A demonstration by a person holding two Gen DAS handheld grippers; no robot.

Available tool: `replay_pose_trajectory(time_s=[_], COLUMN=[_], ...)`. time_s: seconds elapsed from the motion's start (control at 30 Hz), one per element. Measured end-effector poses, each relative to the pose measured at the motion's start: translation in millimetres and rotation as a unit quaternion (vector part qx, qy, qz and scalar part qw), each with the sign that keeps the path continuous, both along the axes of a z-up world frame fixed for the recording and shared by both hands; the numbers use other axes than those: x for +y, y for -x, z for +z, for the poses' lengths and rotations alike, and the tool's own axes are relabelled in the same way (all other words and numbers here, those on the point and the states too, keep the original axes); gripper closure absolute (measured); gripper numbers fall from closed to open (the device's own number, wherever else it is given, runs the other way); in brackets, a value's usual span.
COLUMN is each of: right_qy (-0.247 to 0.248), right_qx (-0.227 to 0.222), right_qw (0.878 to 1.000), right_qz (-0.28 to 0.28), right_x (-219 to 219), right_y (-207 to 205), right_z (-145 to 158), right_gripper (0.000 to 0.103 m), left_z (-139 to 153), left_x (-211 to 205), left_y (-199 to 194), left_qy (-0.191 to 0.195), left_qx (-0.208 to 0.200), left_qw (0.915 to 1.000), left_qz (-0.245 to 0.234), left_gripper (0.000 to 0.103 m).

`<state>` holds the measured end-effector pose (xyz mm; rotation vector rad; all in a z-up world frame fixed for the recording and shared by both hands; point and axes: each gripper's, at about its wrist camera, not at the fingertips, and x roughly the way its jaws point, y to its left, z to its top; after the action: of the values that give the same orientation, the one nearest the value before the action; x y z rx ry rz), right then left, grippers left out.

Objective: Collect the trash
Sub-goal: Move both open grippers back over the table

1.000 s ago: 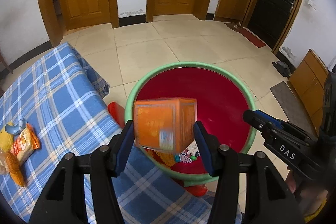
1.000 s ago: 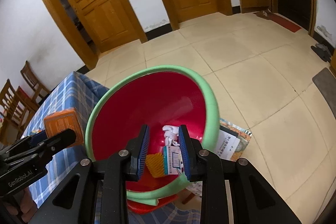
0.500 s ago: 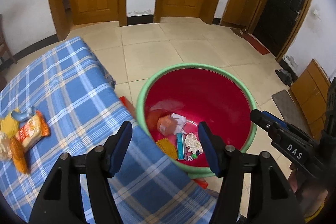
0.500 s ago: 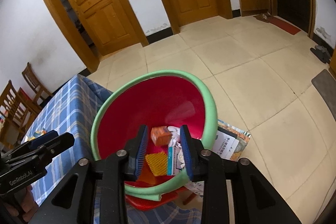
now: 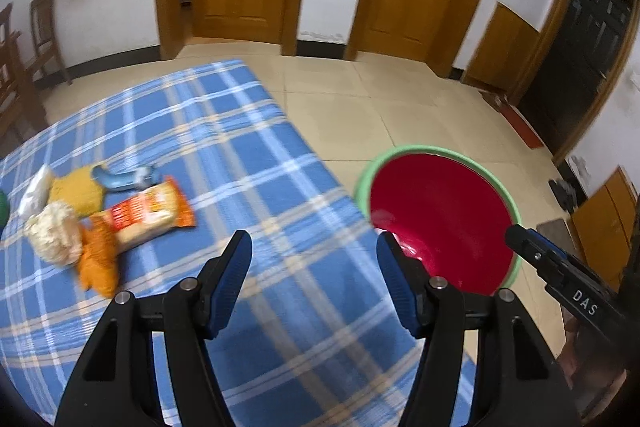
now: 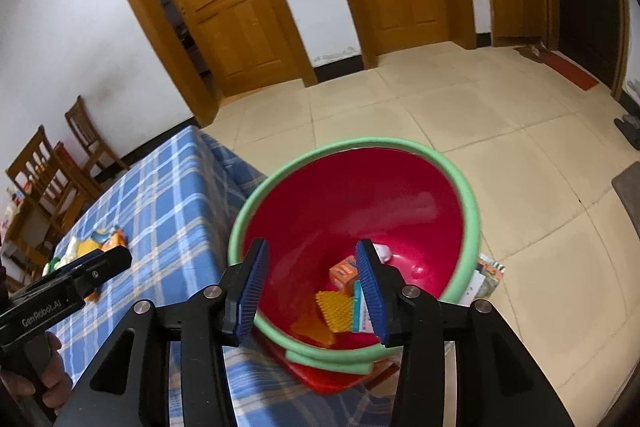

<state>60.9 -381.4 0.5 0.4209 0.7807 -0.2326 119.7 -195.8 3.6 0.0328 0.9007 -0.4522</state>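
Blue-padded left tongs (image 5: 314, 247) gape empty; right tongs (image 6: 312, 259) opening, empty.

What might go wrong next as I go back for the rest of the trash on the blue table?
1. The leftovers lie bunched together: the orange snack packet touches the white crumpled wad and the yellow piece, so the empty left gripper may catch two or push one away.
2. The red basin sits below the table edge; a careless swing could bump its green rim.
3. The right gripper is opening over the basin with nothing between its jaws.
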Motion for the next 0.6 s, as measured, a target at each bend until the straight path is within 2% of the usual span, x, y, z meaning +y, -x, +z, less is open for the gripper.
replay_pose_trajectory(time_s=[0.3, 0.6], right_qy=[0.005, 0.005], right_qx=[0.000, 0.004], right_qw=[0.999, 0.998], right_qz=[0.040, 0.070], right_x=[38.3, 70.0], right_y=[-17.9, -34.8], right_z=[6.4, 7.4], right_gripper=[0.056, 0.055], left_z=[2.5, 1.1], left_x=[52.9, 111.6], left_y=[-9.2, -22.0], left_qy=[0.006, 0.002], left_qx=[-0.005, -0.012], left_qw=[0.9985, 0.9931], left_qz=[0.055, 0.116], left_gripper=[0.038, 0.038])
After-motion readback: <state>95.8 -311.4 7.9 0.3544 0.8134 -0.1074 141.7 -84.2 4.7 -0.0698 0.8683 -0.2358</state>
